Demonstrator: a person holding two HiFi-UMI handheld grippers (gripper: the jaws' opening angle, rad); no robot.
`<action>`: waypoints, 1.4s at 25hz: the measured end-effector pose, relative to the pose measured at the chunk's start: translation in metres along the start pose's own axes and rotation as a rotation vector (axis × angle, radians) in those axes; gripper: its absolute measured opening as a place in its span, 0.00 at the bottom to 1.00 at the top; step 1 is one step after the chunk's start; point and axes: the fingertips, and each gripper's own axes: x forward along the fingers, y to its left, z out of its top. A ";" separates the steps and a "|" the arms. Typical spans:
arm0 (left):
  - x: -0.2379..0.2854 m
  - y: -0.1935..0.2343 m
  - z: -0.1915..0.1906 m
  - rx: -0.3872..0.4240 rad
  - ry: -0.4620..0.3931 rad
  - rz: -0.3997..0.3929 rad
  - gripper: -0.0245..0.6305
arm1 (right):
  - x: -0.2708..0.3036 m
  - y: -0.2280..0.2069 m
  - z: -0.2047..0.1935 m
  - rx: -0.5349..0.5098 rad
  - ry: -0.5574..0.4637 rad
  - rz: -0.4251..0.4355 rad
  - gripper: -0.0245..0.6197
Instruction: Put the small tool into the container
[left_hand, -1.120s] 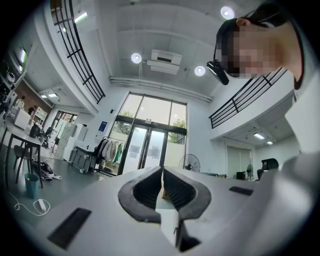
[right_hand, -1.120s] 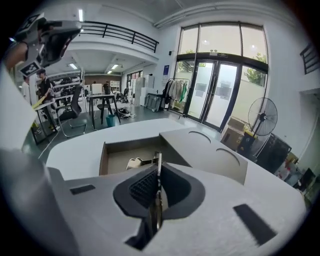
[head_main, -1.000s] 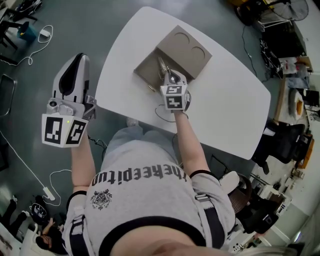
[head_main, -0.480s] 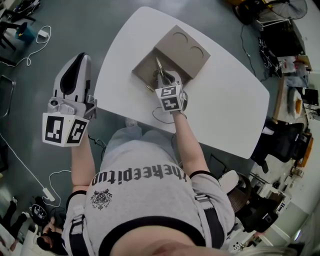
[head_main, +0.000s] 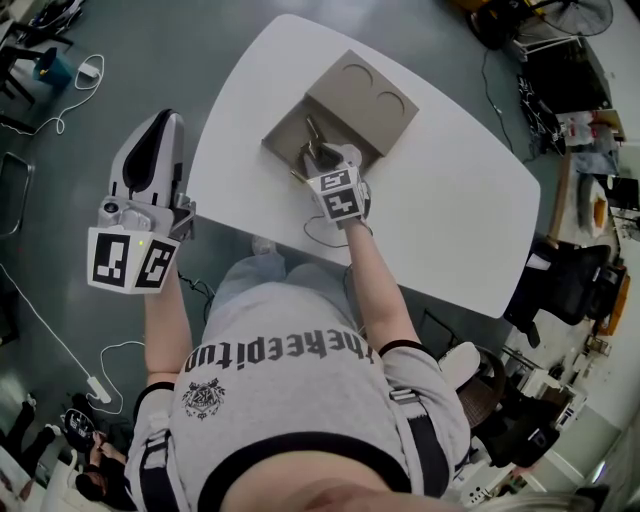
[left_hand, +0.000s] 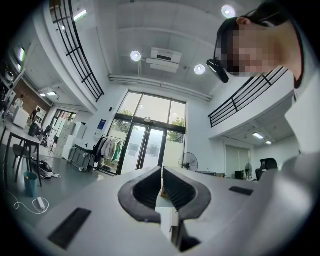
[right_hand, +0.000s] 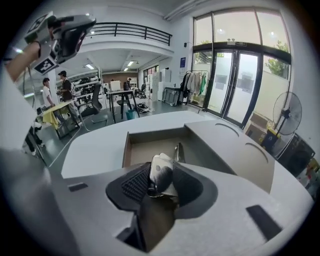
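Grey floor surrounds a white table (head_main: 450, 200) in an open office hall. At the left, off the table's edge, the left gripper (left_hand: 161, 172) is held over the floor with its jaws together and nothing between them. At the centre, the right gripper (right_hand: 160, 177) has drawn back a little toward the person since a second ago, and its jaws, clamped tight then, are now opening. The small tool (head_main: 312, 137) lies with its metal tip on the floor of the open cardboard container (head_main: 290, 135), while its pale handle end is still between the parting pads, which no longer seem to press on it. By the look of it the tool is being let go inside the container, so the task is all but done. Counted: one table, one container with two round recesses (head_main: 357, 73) in its lid, one tool, two grippers.
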 end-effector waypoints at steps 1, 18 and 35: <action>-0.001 -0.001 0.000 0.000 0.000 0.002 0.06 | 0.001 0.002 -0.001 0.019 -0.003 0.021 0.25; -0.016 -0.049 0.003 0.014 -0.006 0.009 0.06 | -0.067 -0.010 0.029 0.235 -0.251 0.063 0.04; -0.040 -0.139 0.007 0.017 -0.021 -0.029 0.06 | -0.203 -0.032 0.040 0.217 -0.507 -0.035 0.04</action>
